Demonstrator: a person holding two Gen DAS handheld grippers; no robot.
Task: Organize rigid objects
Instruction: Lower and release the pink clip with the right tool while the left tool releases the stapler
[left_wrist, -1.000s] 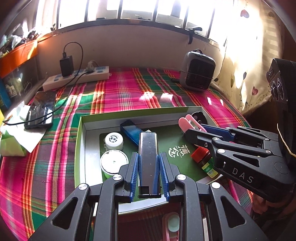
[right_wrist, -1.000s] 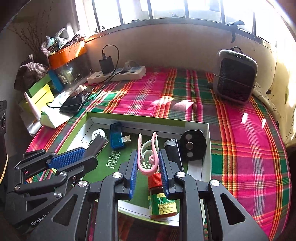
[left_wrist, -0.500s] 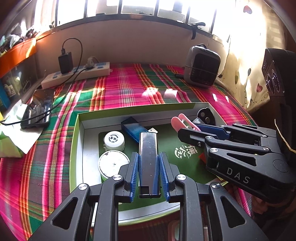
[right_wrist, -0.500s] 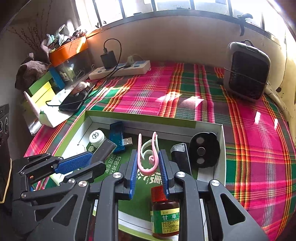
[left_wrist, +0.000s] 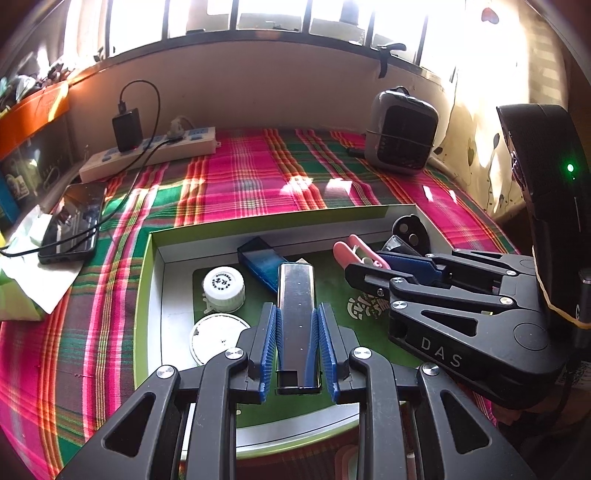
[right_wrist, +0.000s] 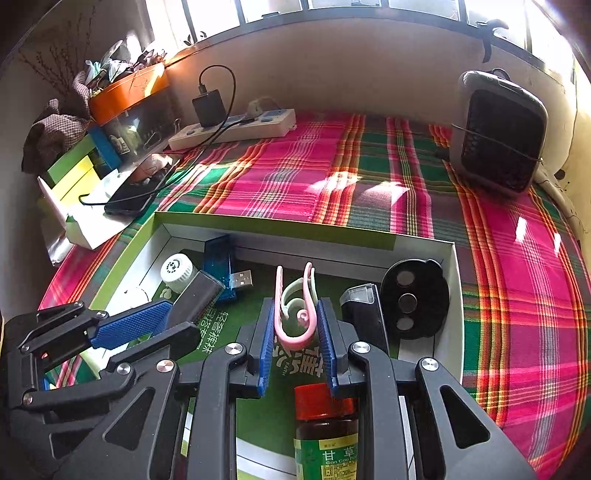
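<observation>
Both grippers hover over an open green box (left_wrist: 147, 258) on a plaid tablecloth (left_wrist: 236, 177). The left gripper (left_wrist: 297, 347) has its jaws clamped on a dark metal bar (left_wrist: 295, 314). The right gripper (right_wrist: 295, 339) pinches a pink clip (right_wrist: 295, 314). Already inside the box lie a blue USB stick (right_wrist: 221, 266), a white cap (right_wrist: 177, 271), a black disc (right_wrist: 413, 299) and a brown bottle (right_wrist: 325, 424). Each piece probably wants lowering onto bare green floor before the jaws let go. The two grippers sit close together, so free room inside the box walls looks tight.
</observation>
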